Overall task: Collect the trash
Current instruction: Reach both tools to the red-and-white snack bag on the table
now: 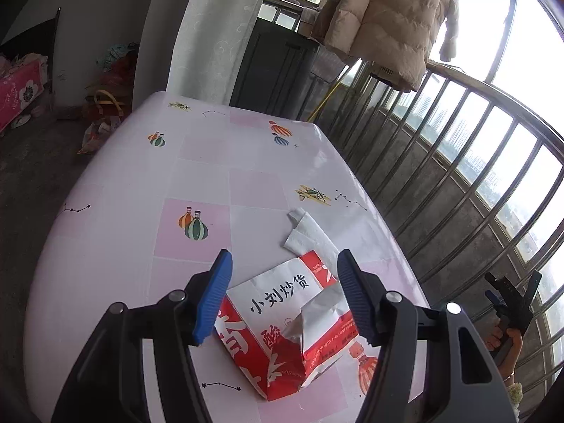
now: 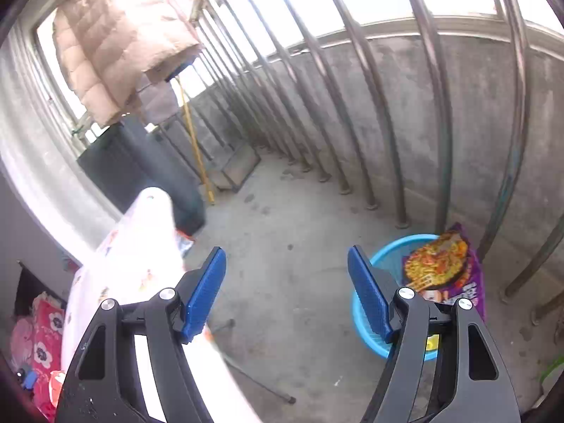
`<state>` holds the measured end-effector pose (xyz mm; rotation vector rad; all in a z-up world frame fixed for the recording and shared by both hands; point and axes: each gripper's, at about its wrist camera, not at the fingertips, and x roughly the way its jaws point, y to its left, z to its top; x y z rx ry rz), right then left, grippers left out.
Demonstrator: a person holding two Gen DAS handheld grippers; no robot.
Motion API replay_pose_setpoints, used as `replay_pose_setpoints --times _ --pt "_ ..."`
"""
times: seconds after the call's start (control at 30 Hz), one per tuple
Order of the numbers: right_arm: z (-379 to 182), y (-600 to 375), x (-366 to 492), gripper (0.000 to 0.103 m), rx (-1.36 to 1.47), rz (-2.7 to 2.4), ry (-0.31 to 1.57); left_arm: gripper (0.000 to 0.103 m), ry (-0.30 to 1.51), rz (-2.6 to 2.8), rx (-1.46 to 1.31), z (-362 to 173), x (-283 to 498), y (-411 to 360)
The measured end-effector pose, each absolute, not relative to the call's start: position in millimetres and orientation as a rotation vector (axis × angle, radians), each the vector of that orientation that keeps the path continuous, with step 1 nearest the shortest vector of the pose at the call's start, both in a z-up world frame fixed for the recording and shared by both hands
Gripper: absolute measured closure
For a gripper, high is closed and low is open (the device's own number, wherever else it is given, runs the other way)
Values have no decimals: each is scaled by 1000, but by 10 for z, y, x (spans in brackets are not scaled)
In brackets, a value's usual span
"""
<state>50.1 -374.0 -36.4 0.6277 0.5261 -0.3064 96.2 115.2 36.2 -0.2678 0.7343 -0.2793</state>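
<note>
A crumpled red and white snack bag (image 1: 282, 320) lies on the pink checked table (image 1: 197, 183), with a white tissue (image 1: 310, 236) just beyond it. My left gripper (image 1: 283, 294) is open and empty, its blue fingers on either side of the bag, just above it. My right gripper (image 2: 287, 290) is open and empty, held over the concrete floor beside the table; it also shows in the left wrist view (image 1: 511, 299) off the table's right edge. A blue basin (image 2: 384, 317) on the floor holds a purple noodle packet (image 2: 444, 268).
A metal railing (image 1: 458, 162) runs along the table's right side. A beige down jacket (image 1: 391, 17) hangs above a dark cabinet (image 1: 275, 67). Bags and clutter (image 1: 105, 105) lie on the floor at the far left. A thin stand leg (image 2: 261, 377) crosses the floor.
</note>
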Motion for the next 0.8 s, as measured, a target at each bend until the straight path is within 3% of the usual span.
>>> replay_pose_setpoints --times 0.8 --pt "-57 -1397 1448 33 620 377 882 43 863 -199 -371 -368 780 1516"
